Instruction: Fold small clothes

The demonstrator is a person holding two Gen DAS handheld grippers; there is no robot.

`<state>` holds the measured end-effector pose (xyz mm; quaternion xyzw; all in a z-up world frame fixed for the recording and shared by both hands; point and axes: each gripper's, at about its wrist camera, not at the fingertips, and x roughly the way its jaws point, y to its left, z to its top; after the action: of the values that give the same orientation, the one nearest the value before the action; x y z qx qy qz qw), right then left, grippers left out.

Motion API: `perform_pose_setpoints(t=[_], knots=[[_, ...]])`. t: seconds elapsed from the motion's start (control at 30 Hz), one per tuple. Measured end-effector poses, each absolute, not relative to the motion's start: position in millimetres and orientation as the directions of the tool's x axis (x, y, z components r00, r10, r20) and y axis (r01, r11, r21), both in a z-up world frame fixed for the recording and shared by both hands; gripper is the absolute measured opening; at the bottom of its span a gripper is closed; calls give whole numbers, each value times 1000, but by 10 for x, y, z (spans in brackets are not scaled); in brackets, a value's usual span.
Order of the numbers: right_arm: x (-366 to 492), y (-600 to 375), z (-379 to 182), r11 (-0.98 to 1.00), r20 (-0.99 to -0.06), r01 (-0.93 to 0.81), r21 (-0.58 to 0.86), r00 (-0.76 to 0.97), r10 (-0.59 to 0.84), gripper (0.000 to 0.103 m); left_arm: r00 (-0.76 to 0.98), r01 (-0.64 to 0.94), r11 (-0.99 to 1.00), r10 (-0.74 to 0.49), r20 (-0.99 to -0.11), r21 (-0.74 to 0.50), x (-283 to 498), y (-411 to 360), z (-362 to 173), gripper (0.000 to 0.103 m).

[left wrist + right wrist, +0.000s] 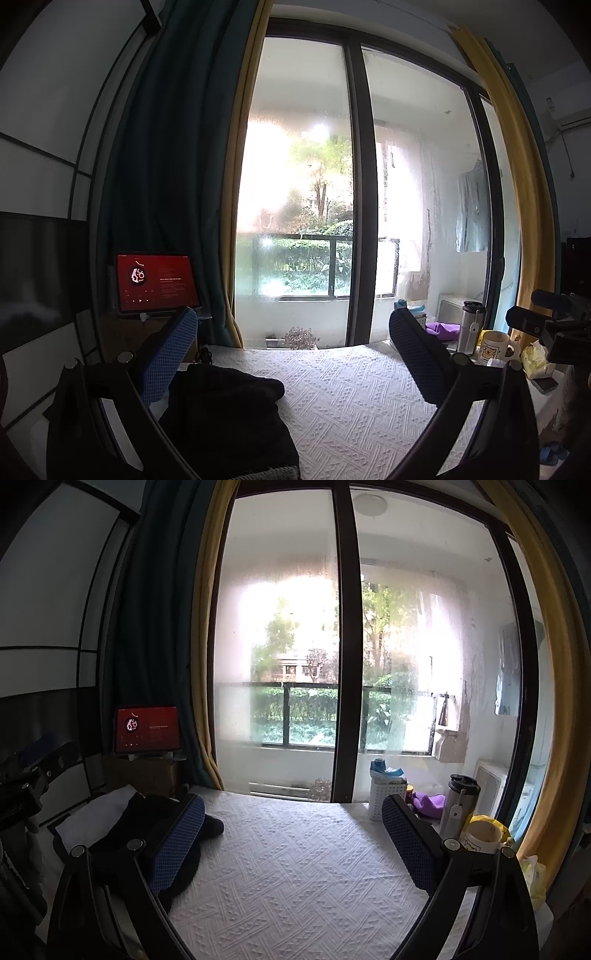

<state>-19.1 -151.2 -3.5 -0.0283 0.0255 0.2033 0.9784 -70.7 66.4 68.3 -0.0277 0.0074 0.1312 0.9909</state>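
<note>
Hovering over the worktop [295, 878], you've got both grippers empty w/ jaws spread wide: left gripper [293, 354] and right gripper [293, 834] hold nothing, blue pads well apart. The dark garment [225, 410] lies bunched at lower left of the left wrist view, just beside the left gripper's left pad; in the right wrist view it sits at left-centre, partly behind that gripper's left pad. Can't tell what kind of garment it is, too dark. Looks like the pre-grasp step, nothing spread or folded yet.

Next move, imo: bring both grippers down-left to the pile, find an edge or corner, pinch it and drag the cloth onto the bare white textured cover at centre frame to flatten it. Mind the mug [496, 345] and steel flask [460, 805] at right, plus the red-screen tablet [155, 282] at left, both near the worktop edge.
</note>
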Motion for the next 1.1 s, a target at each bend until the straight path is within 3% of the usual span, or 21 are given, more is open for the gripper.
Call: perform_pose_setpoints(t=[1.1], knots=[[-151, -1544, -39, 905, -70, -421, -65, 906, 417, 97, 965, -261, 964, 260, -25, -57, -706, 652, 663, 103]])
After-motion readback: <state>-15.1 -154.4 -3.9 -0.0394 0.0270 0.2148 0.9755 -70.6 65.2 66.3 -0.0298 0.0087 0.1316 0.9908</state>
